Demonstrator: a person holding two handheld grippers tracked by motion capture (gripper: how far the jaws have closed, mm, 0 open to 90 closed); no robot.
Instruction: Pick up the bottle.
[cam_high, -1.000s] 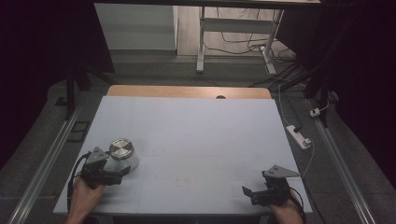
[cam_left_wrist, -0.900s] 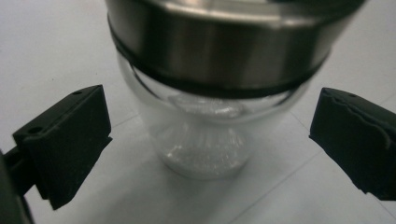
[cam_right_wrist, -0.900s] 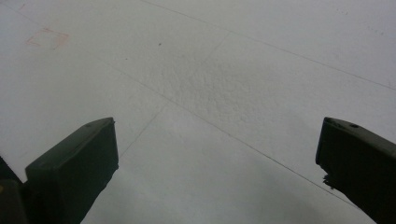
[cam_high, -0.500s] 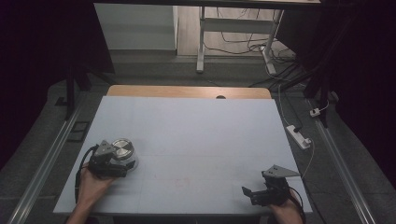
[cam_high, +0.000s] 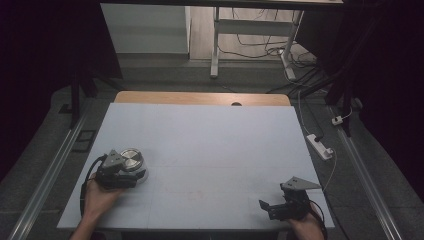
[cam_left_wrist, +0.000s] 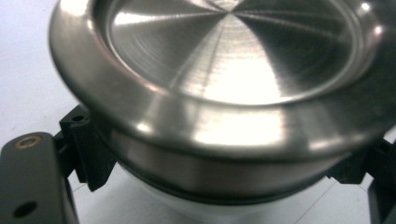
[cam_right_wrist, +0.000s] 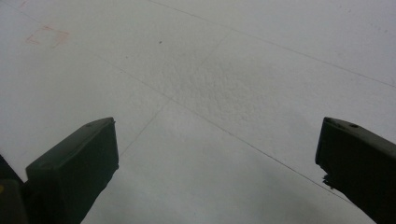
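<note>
A round container with a brushed-steel lid (cam_high: 131, 159) and a white body stands near the table's front left. In the left gripper view its lid (cam_left_wrist: 233, 60) looms close, tilted toward the camera. My left gripper (cam_high: 134, 171) reaches it from the near side, and its black jaws press against the body on both sides (cam_left_wrist: 219, 163). My right gripper (cam_high: 266, 210) rests at the front right of the table, open, with nothing but bare tabletop between its jaws (cam_right_wrist: 219, 154).
The pale grey table top (cam_high: 210, 150) has a wooden strip along its far edge (cam_high: 200, 98). A white power strip (cam_high: 320, 146) lies on the floor to the right. Cables and a desk frame (cam_high: 250, 30) stand beyond the table.
My left gripper moved forward and up to the steel-lidded container, and its jaws now sit on either side of it. The right gripper has stayed still.
</note>
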